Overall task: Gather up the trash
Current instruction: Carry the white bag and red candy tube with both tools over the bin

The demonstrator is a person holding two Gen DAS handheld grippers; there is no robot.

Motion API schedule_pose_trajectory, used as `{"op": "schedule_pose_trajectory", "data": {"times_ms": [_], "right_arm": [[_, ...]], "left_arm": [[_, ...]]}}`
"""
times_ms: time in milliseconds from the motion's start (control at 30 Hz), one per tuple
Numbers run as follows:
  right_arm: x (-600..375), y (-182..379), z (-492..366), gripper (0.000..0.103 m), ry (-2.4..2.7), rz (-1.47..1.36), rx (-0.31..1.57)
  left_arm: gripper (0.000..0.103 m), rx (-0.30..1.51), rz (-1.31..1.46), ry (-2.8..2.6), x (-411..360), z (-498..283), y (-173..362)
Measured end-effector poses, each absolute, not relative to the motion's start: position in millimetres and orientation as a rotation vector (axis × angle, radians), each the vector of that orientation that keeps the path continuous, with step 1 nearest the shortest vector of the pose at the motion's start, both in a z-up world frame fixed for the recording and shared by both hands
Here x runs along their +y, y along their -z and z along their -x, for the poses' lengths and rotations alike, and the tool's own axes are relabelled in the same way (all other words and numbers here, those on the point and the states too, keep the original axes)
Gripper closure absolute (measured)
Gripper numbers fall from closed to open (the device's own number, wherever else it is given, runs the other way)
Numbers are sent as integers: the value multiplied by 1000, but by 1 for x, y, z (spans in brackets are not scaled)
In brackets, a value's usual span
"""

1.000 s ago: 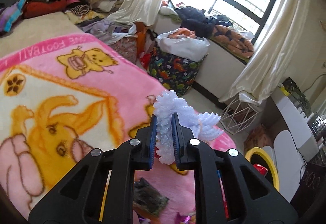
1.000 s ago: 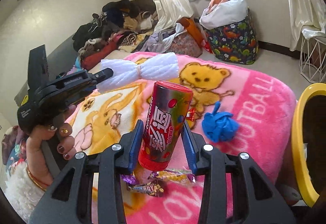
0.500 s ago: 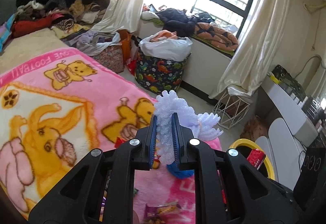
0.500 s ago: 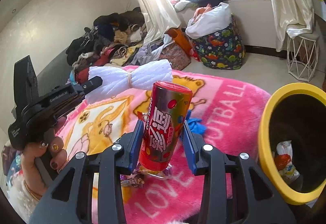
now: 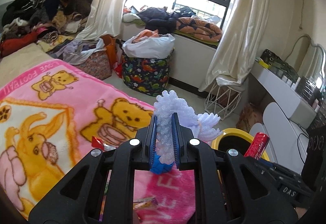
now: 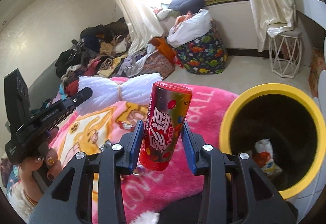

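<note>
My left gripper [image 5: 164, 138] is shut on a white foam net wrap [image 5: 171, 109], held above the pink blanket [image 5: 61, 105]. The wrap also shows in the right wrist view [image 6: 120, 89], tied in the middle like a bow. My right gripper [image 6: 162, 140] is shut on a red candy tube [image 6: 166, 128], held upright just left of the yellow trash bin [image 6: 273, 138]. The bin holds some wrappers [image 6: 264, 154]. In the left wrist view the tube [image 5: 257, 145] and the bin rim [image 5: 234, 132] lie to the right.
Loose wrappers [image 5: 97, 141] and a blue crumpled piece [image 5: 158, 164] lie on the blanket. A dinosaur-print basket [image 5: 146, 75], a white wire stool [image 5: 222, 99], clothes piles [image 5: 40, 16] and a white desk [image 5: 285, 93] stand around.
Both grippers have swung right toward the yellow bin with their loads. The bin has come closer and larger in the right wrist view, and the red tube now shows in the left view.
</note>
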State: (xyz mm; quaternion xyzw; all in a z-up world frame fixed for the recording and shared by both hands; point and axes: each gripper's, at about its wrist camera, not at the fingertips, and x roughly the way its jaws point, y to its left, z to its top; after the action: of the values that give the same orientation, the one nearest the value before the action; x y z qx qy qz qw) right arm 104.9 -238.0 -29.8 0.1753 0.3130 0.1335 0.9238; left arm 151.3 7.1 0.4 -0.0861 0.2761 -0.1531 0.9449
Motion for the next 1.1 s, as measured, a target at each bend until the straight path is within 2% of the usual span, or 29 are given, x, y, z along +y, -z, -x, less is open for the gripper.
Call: {"op": "schedule_pose_trajectory", "data": {"times_ms": [567,1100], "right_arm": [[-302,28,-89,67,-122,-390,576],[-362,50,-86,67,56,-443,580]], "left_arm": [[94,557,86,395,-47,-137,1],[93,610,-21,511,-114,-125,28]]}}
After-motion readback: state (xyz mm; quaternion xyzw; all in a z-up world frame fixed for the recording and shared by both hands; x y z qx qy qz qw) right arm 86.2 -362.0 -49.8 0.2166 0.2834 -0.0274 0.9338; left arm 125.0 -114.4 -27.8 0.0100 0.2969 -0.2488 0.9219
